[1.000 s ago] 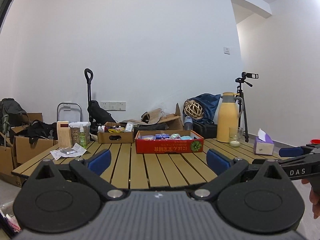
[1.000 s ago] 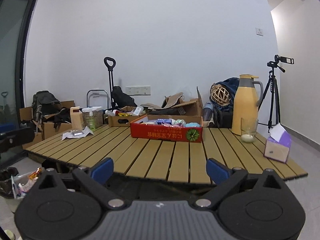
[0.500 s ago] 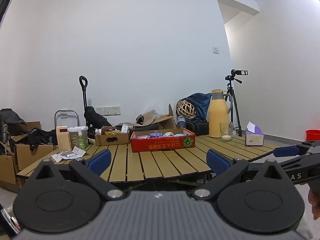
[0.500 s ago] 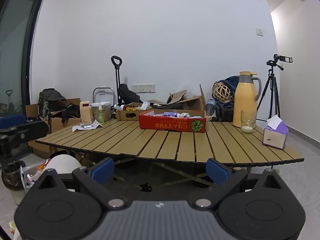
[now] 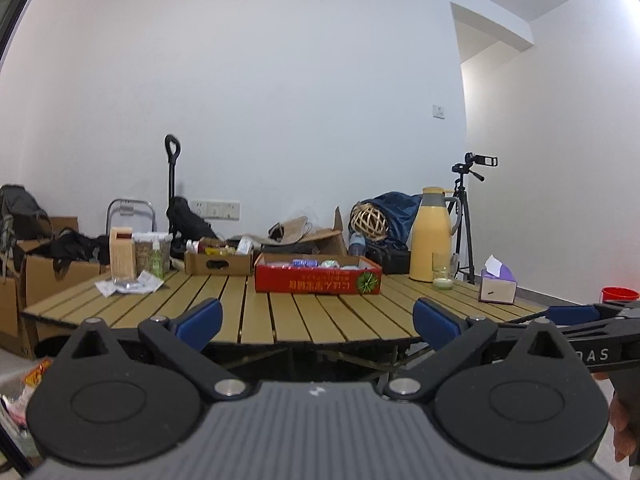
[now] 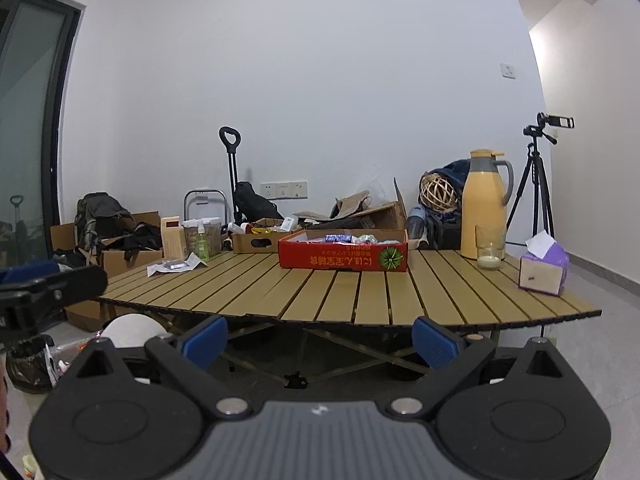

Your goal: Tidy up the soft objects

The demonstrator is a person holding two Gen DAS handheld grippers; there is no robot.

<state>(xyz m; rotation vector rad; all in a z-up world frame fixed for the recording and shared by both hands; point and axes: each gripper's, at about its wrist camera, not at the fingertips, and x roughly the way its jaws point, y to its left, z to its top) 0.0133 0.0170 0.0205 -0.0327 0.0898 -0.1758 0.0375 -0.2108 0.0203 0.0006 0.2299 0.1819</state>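
We hold both tools spread and empty before the table [image 6: 360, 300]; the red box [image 6: 343, 254] of soft objects lies straight ahead, far side, slightly nearer the right tool [image 6: 320, 342] than the left tool [image 5: 316, 322].

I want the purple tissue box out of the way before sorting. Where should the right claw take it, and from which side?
Grip the tissue box across its two long side faces, below the top. Come in from the near table edge on the right: the box stands alone near that corner, apart from the glass. A tissue sticks up from the top, so a top-down pinch would likely catch only paper. The right claw is open and empty.
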